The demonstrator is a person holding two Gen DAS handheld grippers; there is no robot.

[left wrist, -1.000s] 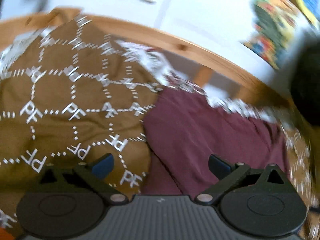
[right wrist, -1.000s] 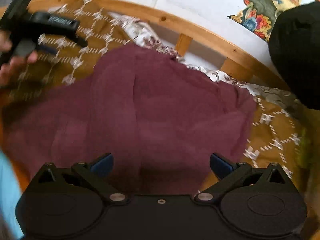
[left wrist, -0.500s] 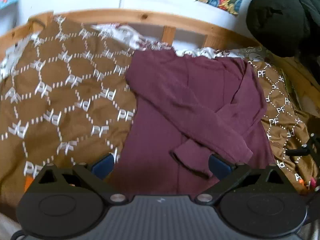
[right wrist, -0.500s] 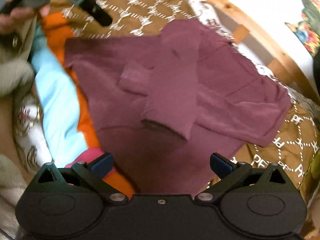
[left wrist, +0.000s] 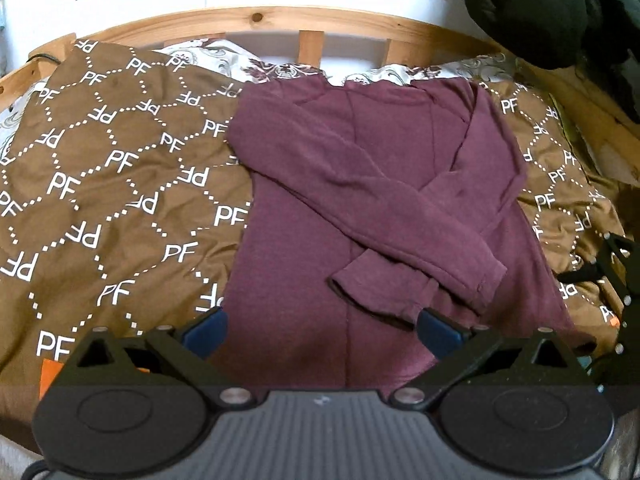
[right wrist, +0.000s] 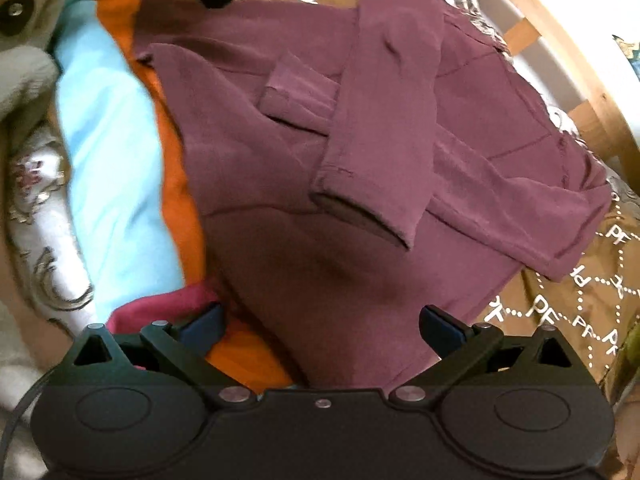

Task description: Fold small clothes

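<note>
We have one brown quilted bedspread printed with white PF letters [left wrist: 104, 200] covering the bed, and on it, toward the slatted wooden headboard [left wrist: 312, 24], lies our one maroon long-sleeved knit top [left wrist: 304, 264], spread flat with its hem toward us. We judge the fold begun but only partly done: both sleeves are already crossed over the chest, one cuff [left wrist: 486, 284] lying over the other, while the body is still full length, so the crosswise fold is left. Beside the top we count a few loose garments, one light blue [right wrist: 108, 152], one orange [right wrist: 240, 352] and one dark red, still unfolded. Our left gripper [left wrist: 322, 326] and right gripper [right wrist: 320, 326] both hover near the hem, jaws spread wide, holding nothing.
</note>
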